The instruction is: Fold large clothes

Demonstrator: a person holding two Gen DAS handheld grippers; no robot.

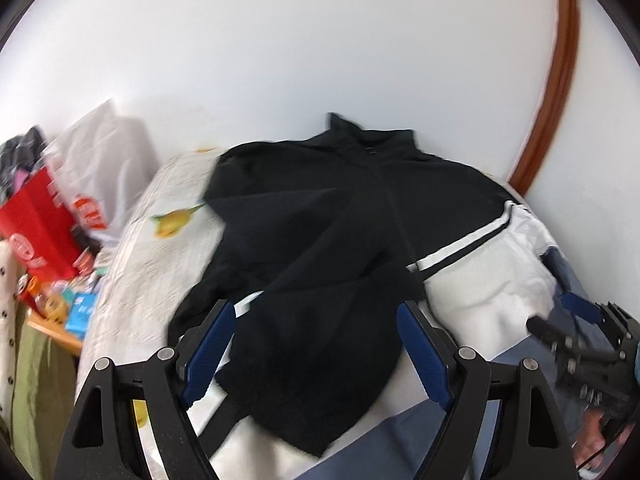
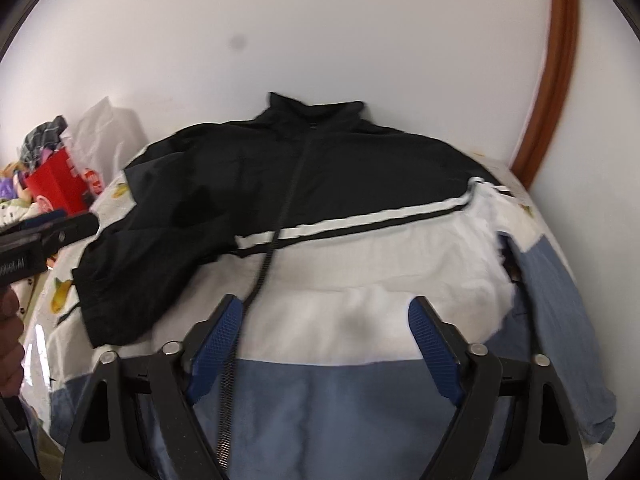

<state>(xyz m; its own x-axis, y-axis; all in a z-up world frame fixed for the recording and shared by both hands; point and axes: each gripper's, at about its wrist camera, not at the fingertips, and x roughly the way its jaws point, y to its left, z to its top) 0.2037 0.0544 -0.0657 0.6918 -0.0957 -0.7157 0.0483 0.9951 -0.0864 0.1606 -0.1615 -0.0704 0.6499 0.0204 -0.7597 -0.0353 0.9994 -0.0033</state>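
Blue-padded jaws of the left hand-held gripper (image 1: 316,344) gape wide over the jacket (image 2: 320,184), gripping nothing; so do those of the right hand-held gripper (image 2: 326,344). Zipped, one black sleeve folded across, it lies on the bed (image 1: 160,248), a red bag (image 1: 36,220) beside.

You face a plain white wall (image 1: 280,40), evenly lit, with one small dark smudge (image 2: 236,43). A curved brown wooden frame (image 1: 560,80) runs up its right side. The bed (image 1: 160,248) carries a white cover printed with yellow fruit. To your left stands a cluttered wooden side table (image 1: 56,328) with a red bag (image 1: 36,216) and a white plastic bag (image 1: 104,148).
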